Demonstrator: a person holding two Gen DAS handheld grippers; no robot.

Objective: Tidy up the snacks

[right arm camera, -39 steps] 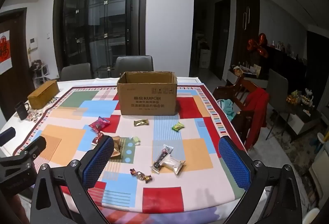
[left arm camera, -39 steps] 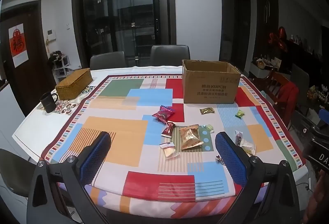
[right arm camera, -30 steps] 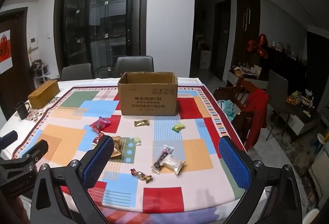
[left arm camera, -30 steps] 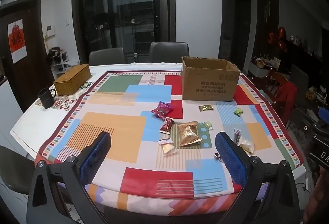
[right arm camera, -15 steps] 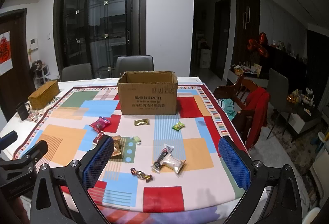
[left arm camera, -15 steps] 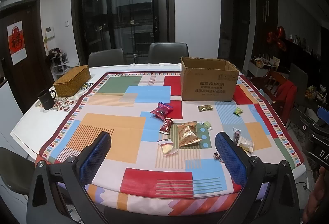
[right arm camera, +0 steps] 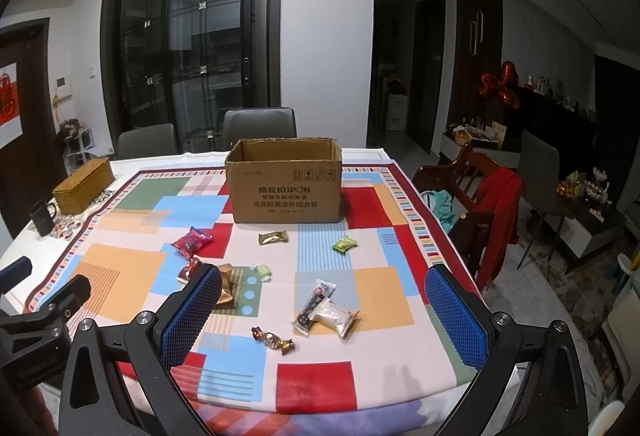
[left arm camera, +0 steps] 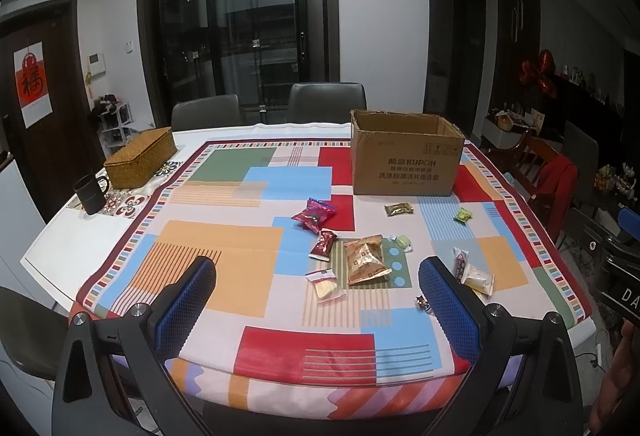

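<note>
An open cardboard box [left arm camera: 406, 164] [right arm camera: 285, 188] stands at the far side of the table. Several snack packets lie in front of it: a red bag [left arm camera: 315, 214] [right arm camera: 191, 241], a small dark red packet [left arm camera: 323, 245], an orange bag [left arm camera: 365, 259], a clear packet [left arm camera: 325, 285], green candies [left arm camera: 463, 214] [right arm camera: 344, 244], a gold candy [right arm camera: 273, 237], a white bar [right arm camera: 325, 312] and a wrapped candy [right arm camera: 273, 340]. My left gripper [left arm camera: 316, 300] is open and empty above the near table edge. My right gripper [right arm camera: 324, 310] is open and empty, held above the near edge too.
A wicker box [left arm camera: 140, 156] and a black mug [left arm camera: 91, 193] stand at the table's far left. Two grey chairs [left arm camera: 326, 102] stand behind the table. A wooden chair with a red jacket [right arm camera: 498, 208] is at the right side.
The left wrist view shifted slightly, pulling back and settling. The snacks and box have not moved. Both grippers stay open.
</note>
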